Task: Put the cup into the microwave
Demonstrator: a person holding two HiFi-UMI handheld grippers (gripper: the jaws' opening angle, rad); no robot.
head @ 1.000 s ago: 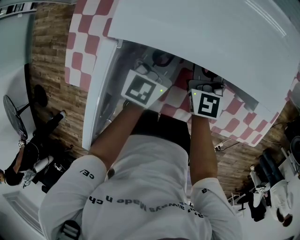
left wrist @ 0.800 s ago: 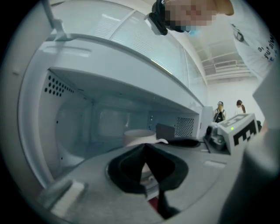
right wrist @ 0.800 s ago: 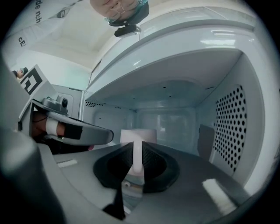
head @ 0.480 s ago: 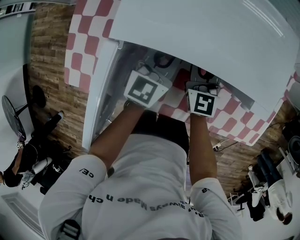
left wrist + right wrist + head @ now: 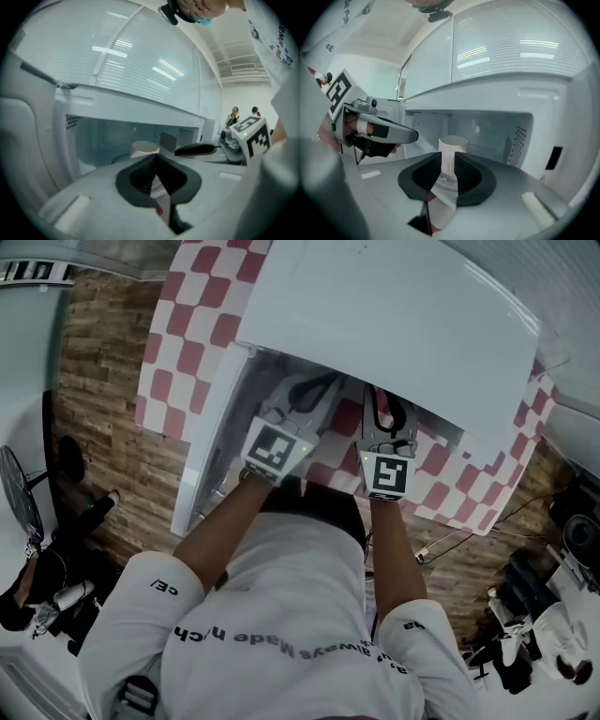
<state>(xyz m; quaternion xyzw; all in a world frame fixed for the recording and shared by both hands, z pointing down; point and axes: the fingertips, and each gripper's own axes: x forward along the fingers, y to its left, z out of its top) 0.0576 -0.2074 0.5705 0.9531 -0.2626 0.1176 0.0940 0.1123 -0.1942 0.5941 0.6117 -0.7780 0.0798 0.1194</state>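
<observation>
Wooden plank flooring point(image 5: 94, 427) surrounds the work area. On it stands a table point(image 5: 178, 362) under a red-and-white checked cloth, and this table carries a white microwave point(image 5: 394, 324). The microwave door point(image 5: 202, 460) is swung open at the left side of the microwave, leaving the cavity exposed. A person in a white printed T-shirt point(image 5: 281, 615) stands directly in front of the microwave, with both arms extended toward its opening.

Left gripper point(image 5: 154, 173): positioned at the left part of the microwave opening, outside the cavity. Its jaws are closed against each other, with nothing held between them.

Right gripper point(image 5: 446, 168): positioned just beside the left one, at the right part of the microwave opening and pointing into the cavity. Its jaws stand slightly apart with a narrow gap and grip nothing.

Cup point(image 5: 452, 150): white, upright, standing inside the microwave cavity on the turntable, near the middle. It lies beyond the right gripper's jaws, in line with their gap. Neither gripper touches it.
</observation>
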